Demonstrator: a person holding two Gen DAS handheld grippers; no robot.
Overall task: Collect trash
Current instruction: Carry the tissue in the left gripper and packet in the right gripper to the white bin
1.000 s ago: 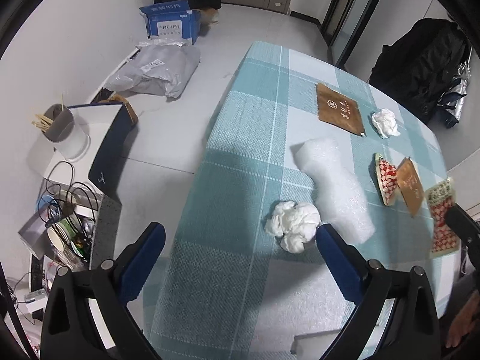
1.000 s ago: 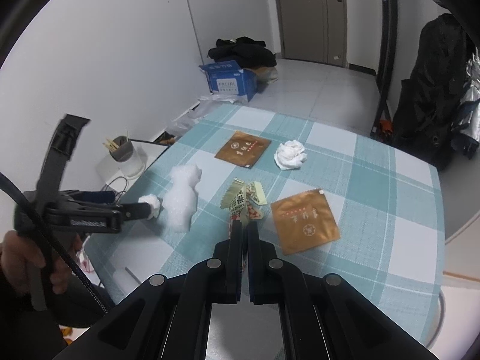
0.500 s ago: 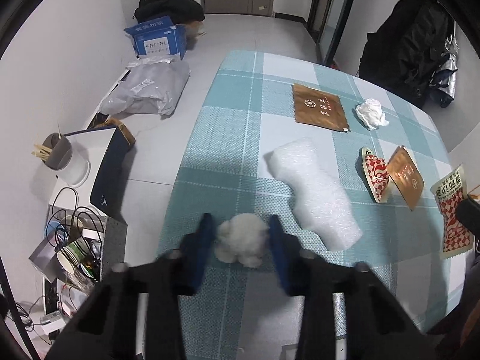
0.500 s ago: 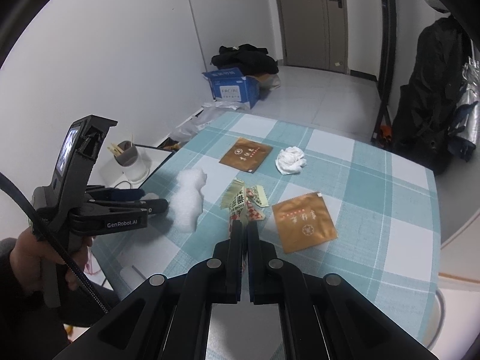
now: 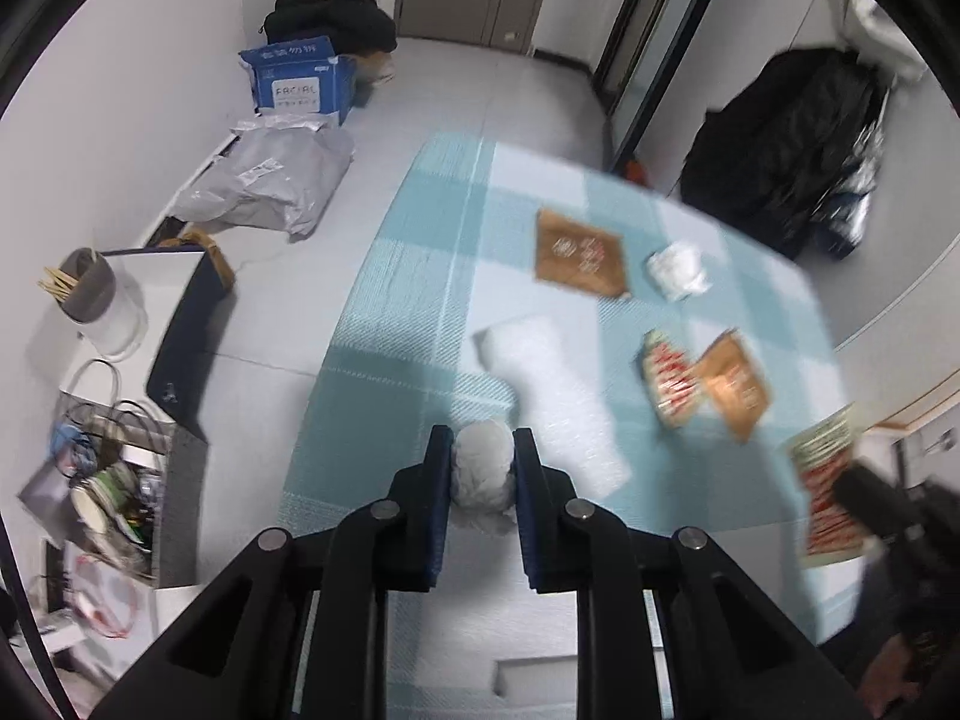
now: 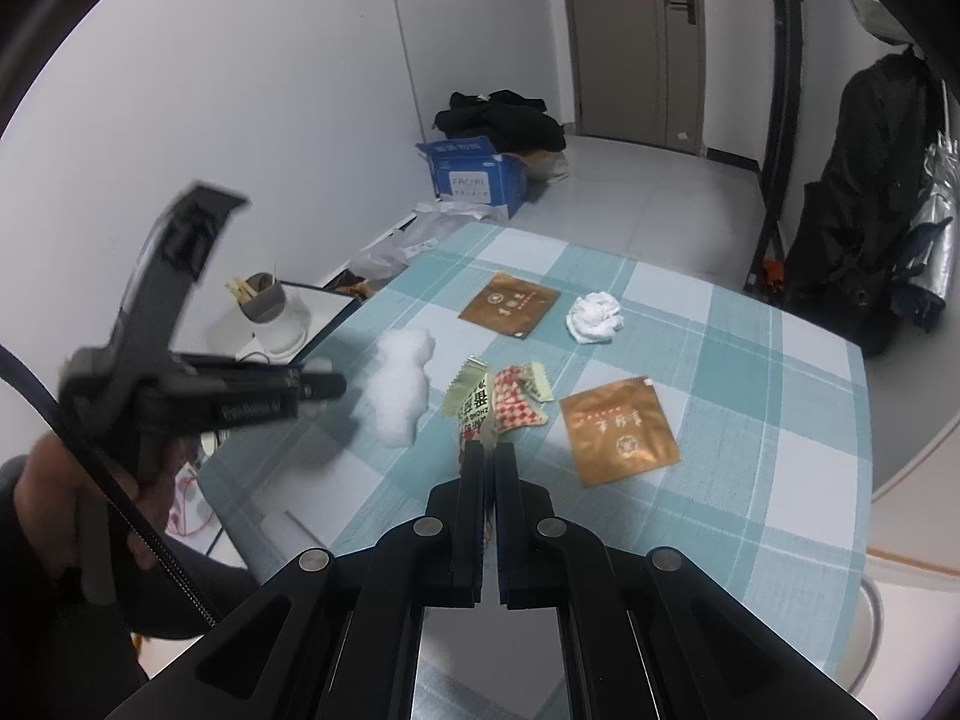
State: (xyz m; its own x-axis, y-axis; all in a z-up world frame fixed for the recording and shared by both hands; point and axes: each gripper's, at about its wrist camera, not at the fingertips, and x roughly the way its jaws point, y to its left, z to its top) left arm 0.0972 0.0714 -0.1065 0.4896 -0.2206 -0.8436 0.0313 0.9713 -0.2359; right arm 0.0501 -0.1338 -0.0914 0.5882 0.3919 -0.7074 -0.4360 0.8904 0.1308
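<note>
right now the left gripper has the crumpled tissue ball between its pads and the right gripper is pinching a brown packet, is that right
Not quite. The right gripper is shut on the red and white snack wrapper, not a brown packet; the right wrist view shows both brown packets lying flat on the table. The rest holds: the left gripper has the crumpled tissue ball between its pads, the jaws closing on it.
</note>
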